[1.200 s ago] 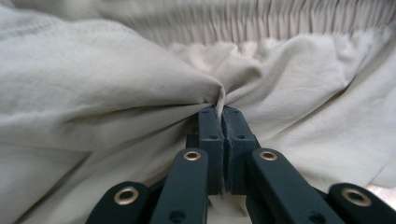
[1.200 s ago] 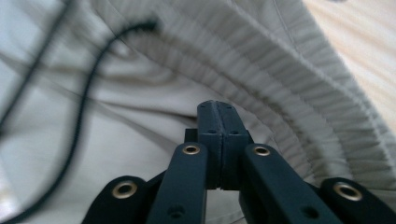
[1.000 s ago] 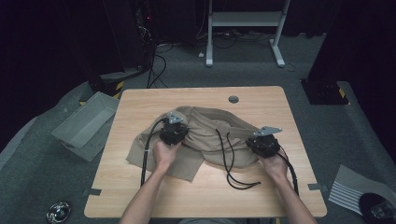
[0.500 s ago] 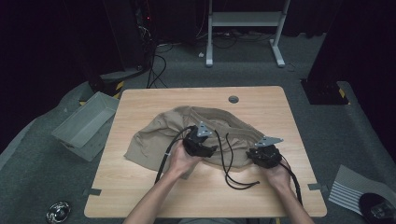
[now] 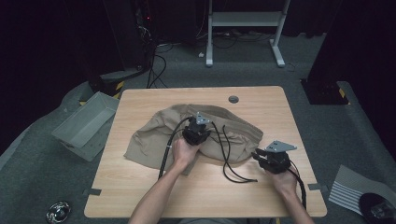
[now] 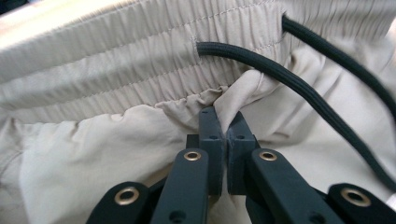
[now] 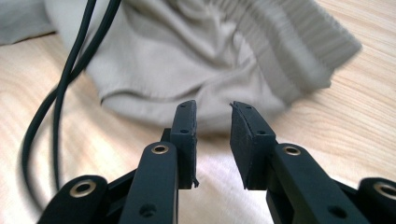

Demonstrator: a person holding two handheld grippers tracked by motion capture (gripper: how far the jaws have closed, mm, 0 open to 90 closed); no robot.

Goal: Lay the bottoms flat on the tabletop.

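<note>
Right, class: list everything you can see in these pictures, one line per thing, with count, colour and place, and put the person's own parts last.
Trousers: one, beige, crumpled mid-table.
Drawstring: one, black, trailing from the waistband onto the table.
Table: one, light wood, centre.
Bin: one, grey, on the floor left of the table.
Frame: one, white, on the floor behind the table.
Left gripper: one, black, pinching a fold of the trousers below the waistband.
Right gripper: one, black, jaws apart, empty, just short of the waistband's right end.
Forearms: two, entering from the bottom.
</note>
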